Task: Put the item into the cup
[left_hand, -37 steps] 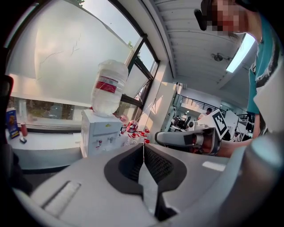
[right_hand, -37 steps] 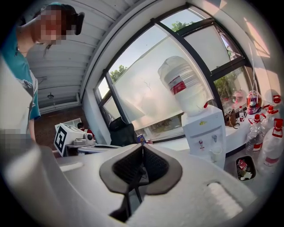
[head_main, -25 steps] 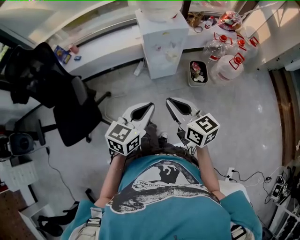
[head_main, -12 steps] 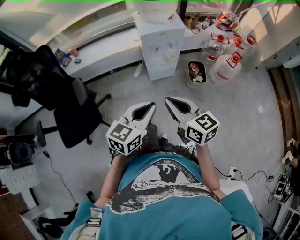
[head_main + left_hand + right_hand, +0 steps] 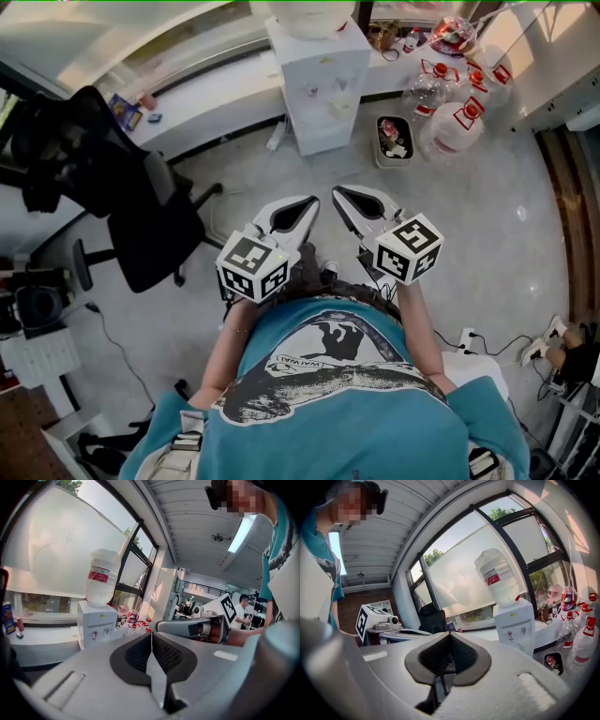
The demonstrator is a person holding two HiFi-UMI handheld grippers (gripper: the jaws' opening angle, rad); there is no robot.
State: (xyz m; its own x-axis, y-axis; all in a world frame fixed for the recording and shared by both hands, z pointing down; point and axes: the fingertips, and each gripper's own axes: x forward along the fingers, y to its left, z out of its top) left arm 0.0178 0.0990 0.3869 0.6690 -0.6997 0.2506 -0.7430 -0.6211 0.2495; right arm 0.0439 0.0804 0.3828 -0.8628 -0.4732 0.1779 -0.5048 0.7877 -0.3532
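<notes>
No cup and no item show in any view. In the head view my left gripper (image 5: pixel 302 204) and right gripper (image 5: pixel 345 195) are held side by side in front of the person's body, above the floor and pointing away. Both are shut with nothing between the pads. The left gripper view shows its dark pads (image 5: pixel 140 651) meeting along a thin line, with the right gripper (image 5: pixel 197 627) beside it. The right gripper (image 5: pixel 449 635) has its pads pressed together too, and its view catches the left gripper (image 5: pixel 401 632) alongside.
A white water dispenser (image 5: pixel 323 84) stands ahead against a windowed ledge. Several large water bottles (image 5: pixel 450 122) and a small bin (image 5: pixel 394 142) sit to its right. A black office chair (image 5: pixel 141 216) is at the left. Cables and a power strip (image 5: pixel 464 339) lie on the floor at right.
</notes>
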